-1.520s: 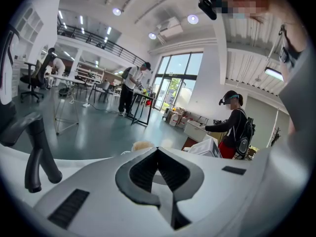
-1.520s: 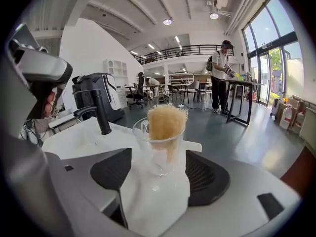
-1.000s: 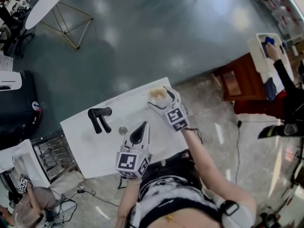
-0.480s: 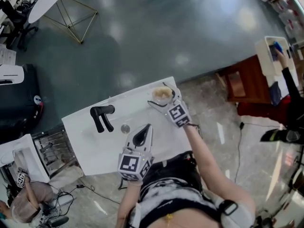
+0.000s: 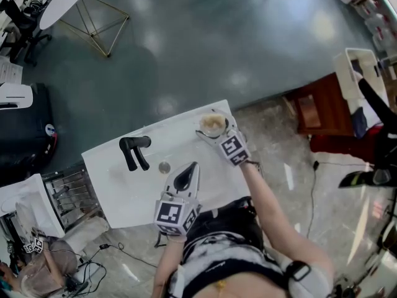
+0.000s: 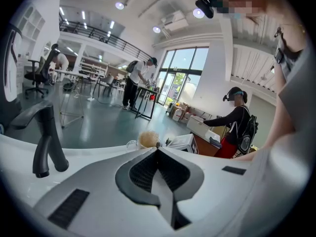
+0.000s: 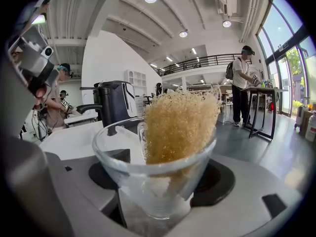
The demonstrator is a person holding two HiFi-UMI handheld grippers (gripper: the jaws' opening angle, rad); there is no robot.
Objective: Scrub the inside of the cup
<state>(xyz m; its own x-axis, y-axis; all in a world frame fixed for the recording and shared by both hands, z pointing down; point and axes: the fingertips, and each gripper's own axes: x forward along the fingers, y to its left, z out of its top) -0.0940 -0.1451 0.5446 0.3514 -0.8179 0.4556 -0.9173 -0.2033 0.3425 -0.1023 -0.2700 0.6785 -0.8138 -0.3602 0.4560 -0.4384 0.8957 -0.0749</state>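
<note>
head view has the person standing at the near edge of a white table [image 5: 118,191], a gripper in each hand. the right gripper [image 5: 214,128] reaches out toward the table's far right corner, and the glass cup [image 5: 212,124] stands between its two jaws, with the table's far edge just beyond it and the right edge close by on the gripper's outer side. seen from the right gripper view, the cup [image 7: 153,181] sits upright in the middle of the gap with a tan scrub sponge [image 7: 180,127] standing up out of it, well above the rim. those jaws are spread wide and have just been closing in a little. i can't see the pads pressing on the glass, so the cup is framed, not gripped.

the left gripper [image 5: 186,174] hangs over the table nearer the person, clenched tight with nothing in it. its own view shows the two jaws meeting in a point [image 6: 158,149], with the cup and sponge ahead of that tip. off to its left stands a black tap [image 5: 132,152], and a small round metal disc [image 5: 164,167] lies just left of its tip. bare tabletop runs between the two grippers. past the far edge there is open dark floor.
</note>
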